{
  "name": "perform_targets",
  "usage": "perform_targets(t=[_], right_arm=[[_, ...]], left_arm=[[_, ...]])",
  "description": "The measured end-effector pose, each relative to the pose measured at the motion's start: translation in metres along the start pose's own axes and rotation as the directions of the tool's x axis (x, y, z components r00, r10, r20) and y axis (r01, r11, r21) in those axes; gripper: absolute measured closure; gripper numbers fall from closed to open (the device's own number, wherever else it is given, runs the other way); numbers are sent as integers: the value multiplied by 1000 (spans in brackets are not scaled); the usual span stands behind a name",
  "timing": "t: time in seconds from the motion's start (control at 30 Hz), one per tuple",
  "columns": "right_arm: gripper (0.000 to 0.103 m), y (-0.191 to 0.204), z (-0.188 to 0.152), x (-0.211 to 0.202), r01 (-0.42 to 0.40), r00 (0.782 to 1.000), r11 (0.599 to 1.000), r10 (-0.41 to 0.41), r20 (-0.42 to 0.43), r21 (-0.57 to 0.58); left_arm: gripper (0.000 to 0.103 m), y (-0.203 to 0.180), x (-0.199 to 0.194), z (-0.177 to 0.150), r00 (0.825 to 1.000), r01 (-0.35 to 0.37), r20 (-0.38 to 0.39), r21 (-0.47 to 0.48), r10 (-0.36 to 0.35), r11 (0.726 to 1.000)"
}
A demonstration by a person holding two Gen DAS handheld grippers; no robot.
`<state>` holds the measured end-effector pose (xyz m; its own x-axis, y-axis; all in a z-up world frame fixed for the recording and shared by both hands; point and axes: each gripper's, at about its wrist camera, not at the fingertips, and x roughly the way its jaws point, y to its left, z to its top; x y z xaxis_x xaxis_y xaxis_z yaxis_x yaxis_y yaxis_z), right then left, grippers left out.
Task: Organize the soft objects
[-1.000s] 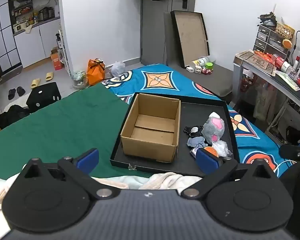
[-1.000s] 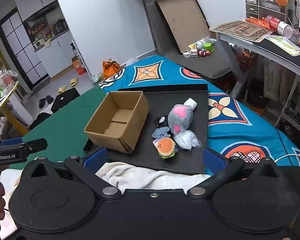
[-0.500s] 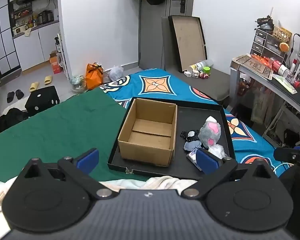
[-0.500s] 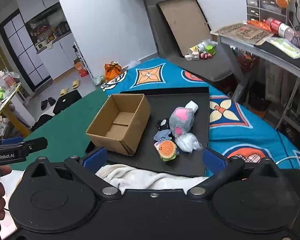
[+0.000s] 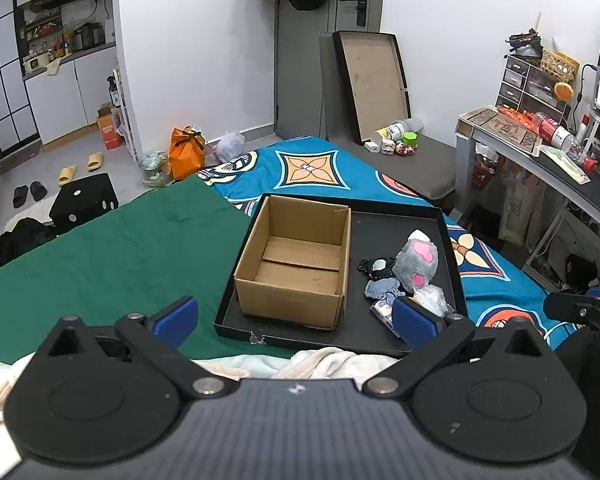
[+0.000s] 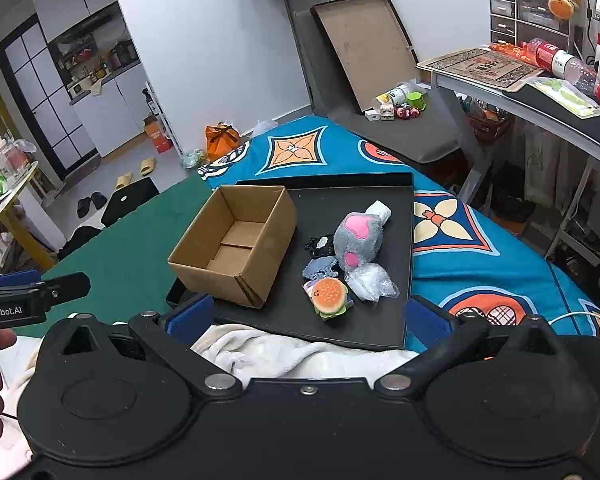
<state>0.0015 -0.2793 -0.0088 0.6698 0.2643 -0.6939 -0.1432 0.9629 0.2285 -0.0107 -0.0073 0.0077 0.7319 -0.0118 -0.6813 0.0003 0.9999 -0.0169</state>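
Observation:
An empty cardboard box (image 5: 296,264) (image 6: 236,244) stands on the left of a black tray (image 5: 404,340) (image 6: 404,200) on the bed. Right of it lie a grey plush with pink patches (image 5: 416,264) (image 6: 360,236), a burger plush (image 6: 329,295), a blue-grey soft piece (image 6: 320,267), a black-and-white piece (image 6: 320,244) and a clear plastic-wrapped item (image 6: 370,282). My left gripper (image 5: 296,316) is open and empty, near the tray's front edge. My right gripper (image 6: 308,316) is open and empty, in front of the tray.
A green blanket (image 5: 100,256) covers the bed's left, a blue patterned sheet (image 6: 480,248) its right. A white blanket (image 6: 292,356) lies below the grippers. A cluttered desk (image 6: 540,92) stands right. A second tray (image 5: 372,84) leans on the far wall.
Both grippers have pulled back and risen a little, so the tray and box look smaller and farther. Both stay open. Nothing on the tray has moved.

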Motion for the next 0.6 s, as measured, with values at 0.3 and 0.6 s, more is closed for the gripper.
perform_targets(t=[0.3, 0.6], right_arm=[[0, 0, 1, -1, 4, 1000, 1000, -4, 1, -1], [0, 0, 2, -2, 7, 1000, 1000, -7, 0, -5]], left_arm=[[1, -1, -3, -1, 1000, 1, 4, 4, -1, 1000], [1, -2, -4, -1, 1000, 5, 4, -2, -5, 1000]])
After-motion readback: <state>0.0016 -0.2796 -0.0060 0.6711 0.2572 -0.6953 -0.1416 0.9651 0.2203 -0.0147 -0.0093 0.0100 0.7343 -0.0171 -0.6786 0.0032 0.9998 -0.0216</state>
